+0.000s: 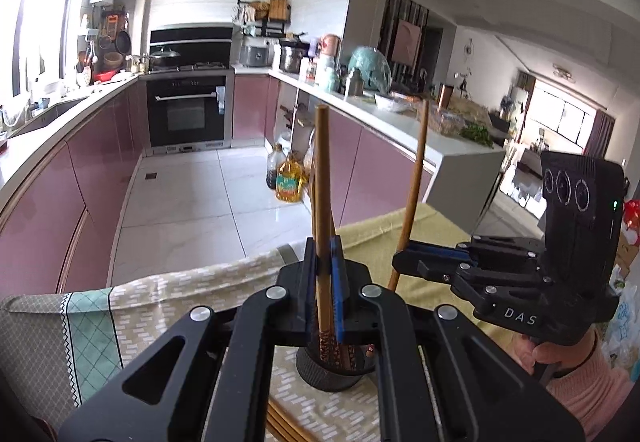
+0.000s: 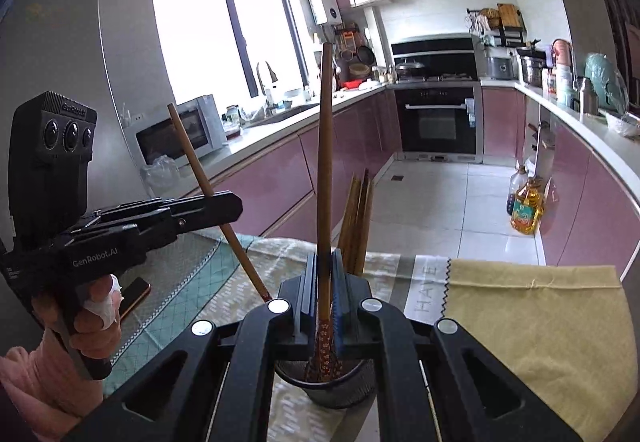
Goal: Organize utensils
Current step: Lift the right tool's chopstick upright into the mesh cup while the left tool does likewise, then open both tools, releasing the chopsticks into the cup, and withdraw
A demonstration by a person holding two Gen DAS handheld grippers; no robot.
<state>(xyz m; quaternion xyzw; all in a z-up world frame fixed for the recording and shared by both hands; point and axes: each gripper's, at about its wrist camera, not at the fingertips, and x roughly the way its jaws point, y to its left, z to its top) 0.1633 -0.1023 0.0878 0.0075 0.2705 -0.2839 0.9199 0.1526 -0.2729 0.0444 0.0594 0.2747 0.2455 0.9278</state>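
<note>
**Chopsticks poised over holder**

One wooden chopstick (image 1: 324, 177) per gripper, each pinched low on the shaft, tips over the black mesh holder (image 1: 332, 374). Left gripper (image 1: 325, 262) and right gripper (image 2: 324, 274) are both clamped tight. Sticks likely light, stiff, slick; grip nr the middle. Holder sits nr cloth-covered table (image 2: 540, 314) edge; open floor beyond.

Above holder (image 2: 320, 382): crowded by upright chopsticks (image 2: 358, 217) and two held sticks, left gripper (image 1: 324, 258), right gripper (image 1: 404, 256) close alongside. Lower right of right wrist view: open yellow cloth (image 2: 532, 322). Lower left: phone (image 2: 134, 296) on cloth. Beyond table edge: bare floor (image 2: 440, 201).
</note>
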